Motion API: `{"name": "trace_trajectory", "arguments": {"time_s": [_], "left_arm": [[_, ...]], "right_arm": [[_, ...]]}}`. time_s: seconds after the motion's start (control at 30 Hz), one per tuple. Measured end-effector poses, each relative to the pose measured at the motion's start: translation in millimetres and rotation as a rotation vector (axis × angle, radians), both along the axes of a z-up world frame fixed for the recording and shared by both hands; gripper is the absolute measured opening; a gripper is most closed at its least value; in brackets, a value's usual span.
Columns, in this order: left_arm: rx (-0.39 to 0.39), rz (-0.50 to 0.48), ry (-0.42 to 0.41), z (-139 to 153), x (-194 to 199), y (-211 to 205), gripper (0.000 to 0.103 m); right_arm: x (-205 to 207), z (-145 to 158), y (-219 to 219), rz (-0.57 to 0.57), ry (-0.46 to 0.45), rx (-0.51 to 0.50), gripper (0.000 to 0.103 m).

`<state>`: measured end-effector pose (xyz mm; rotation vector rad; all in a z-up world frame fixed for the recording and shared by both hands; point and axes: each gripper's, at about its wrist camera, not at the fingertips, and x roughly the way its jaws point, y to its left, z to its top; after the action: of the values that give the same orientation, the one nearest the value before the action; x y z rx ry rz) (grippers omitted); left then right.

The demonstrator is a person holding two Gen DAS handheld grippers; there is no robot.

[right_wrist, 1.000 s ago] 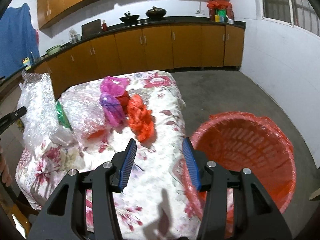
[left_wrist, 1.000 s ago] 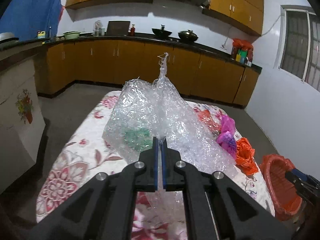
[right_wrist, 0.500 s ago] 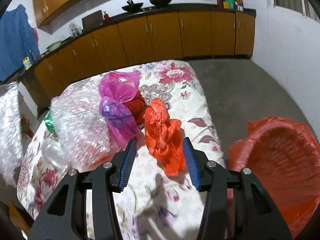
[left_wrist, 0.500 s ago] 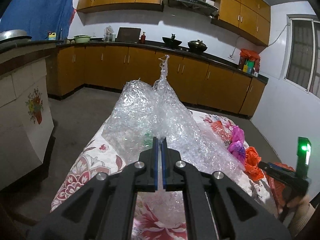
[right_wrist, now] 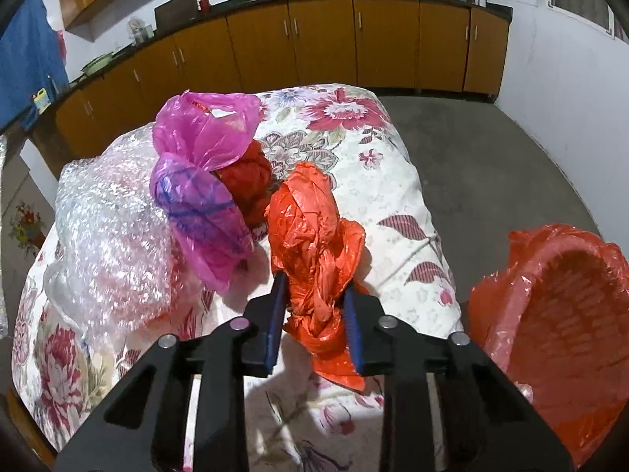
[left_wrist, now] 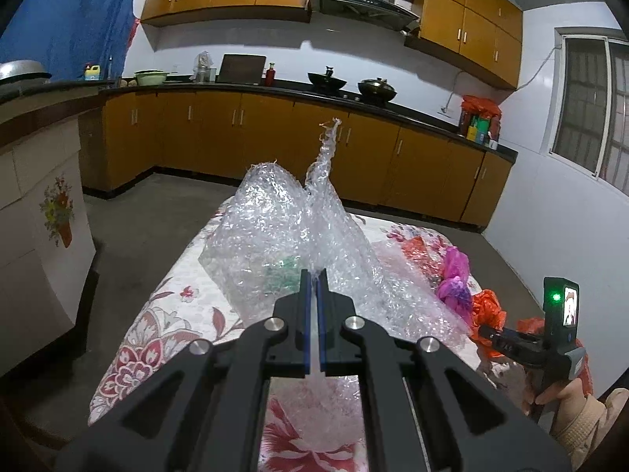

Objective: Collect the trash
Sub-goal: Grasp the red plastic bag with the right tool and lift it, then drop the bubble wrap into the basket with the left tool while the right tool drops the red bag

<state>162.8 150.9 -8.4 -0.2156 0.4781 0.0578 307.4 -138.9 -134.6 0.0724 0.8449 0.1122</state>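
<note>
My left gripper [left_wrist: 313,275] is shut on a large sheet of clear bubble wrap [left_wrist: 283,232] and holds it above the floral table [left_wrist: 165,314]. My right gripper [right_wrist: 314,295] is open, with its jaws on either side of a crumpled orange plastic bag [right_wrist: 310,228] that lies on the table [right_wrist: 385,196]. A pink bag [right_wrist: 200,181] and a red bag [right_wrist: 247,181] lie just left of the orange one. More bubble wrap [right_wrist: 110,228] lies at the table's left. The orange-lined bin [right_wrist: 562,314] stands on the floor at the right.
Brown kitchen cabinets [left_wrist: 275,137] run along the far wall, with pots on the counter. A white counter [left_wrist: 35,216] stands left of the table. The right gripper and hand show in the left wrist view [left_wrist: 550,338].
My right gripper has moved in from near the bin to straddle the orange bag. My left gripper has kept the bubble wrap shut in its jaws and lifted back a little.
</note>
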Motion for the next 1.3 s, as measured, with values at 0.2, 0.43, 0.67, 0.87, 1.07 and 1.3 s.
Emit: {"name": "trace_trajectory", "arguments": {"time_s": [0.2, 0.43, 0.67, 0.87, 1.07, 1.3], "left_arm": [[-0.001, -0.045, -0.007, 2, -1, -15, 0.004], [0.005, -0.118, -0.017, 5, -3, -44, 0.004], [-0.002, -0.203, -0.028, 10, -4, -82, 0.004], [-0.017, -0.279, -0.039, 14, -3, -118, 0.004], [-0.034, -0.350, -0.047, 16, -2, -152, 0.004], [-0.044, -0.440, -0.049, 18, 1, -198, 0.004]], "right_arm": [[-23, 13, -9, -0.001, -0.030, 0.022, 0.025], [-64, 49, -26, -0.017, -0.113, 0.056, 0.025], [-102, 84, -52, -0.059, -0.191, 0.095, 0.024], [-126, 99, -74, -0.109, -0.237, 0.097, 0.025], [-149, 109, -101, -0.176, -0.278, 0.083, 0.025], [-167, 118, -136, -0.261, -0.310, 0.072, 0.025]]}}
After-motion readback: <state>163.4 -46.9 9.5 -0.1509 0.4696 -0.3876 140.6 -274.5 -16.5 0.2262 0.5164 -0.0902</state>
